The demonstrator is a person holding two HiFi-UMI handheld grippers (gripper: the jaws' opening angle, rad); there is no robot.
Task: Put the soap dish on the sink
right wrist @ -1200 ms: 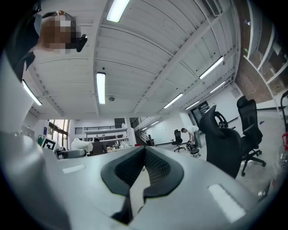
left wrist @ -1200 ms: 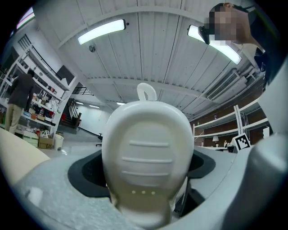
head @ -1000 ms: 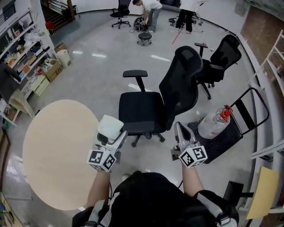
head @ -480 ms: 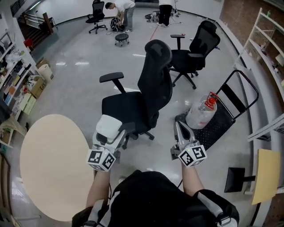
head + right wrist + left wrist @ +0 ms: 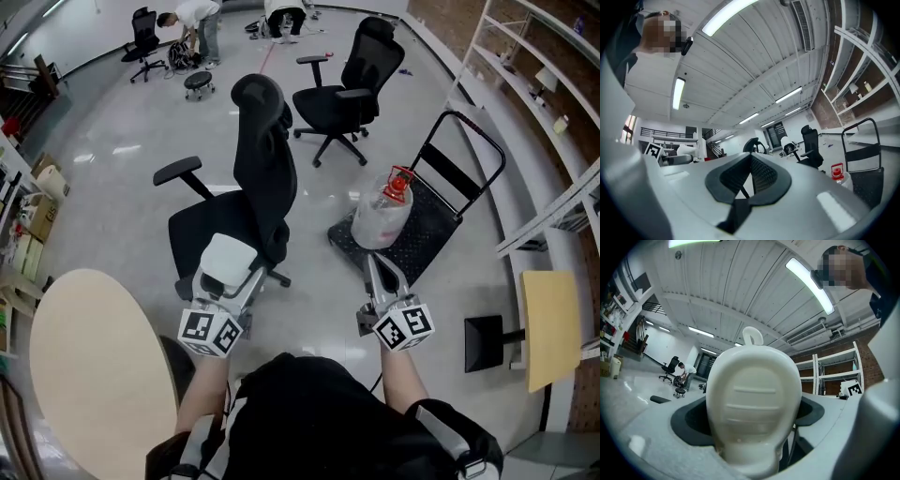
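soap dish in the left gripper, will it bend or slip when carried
Probably stiff: the soap dish looks like ribbed moulded plastic and shows no bending between the jaws. Its glossy, rounded surface might slip if the grip loosens.

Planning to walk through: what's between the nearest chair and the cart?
Only bare floor lies between the chair and the cart, per the head view.

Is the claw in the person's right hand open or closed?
Shut and empty: the right gripper has its two jaws meeting, nothing between them. The soap dish sits in the left gripper.
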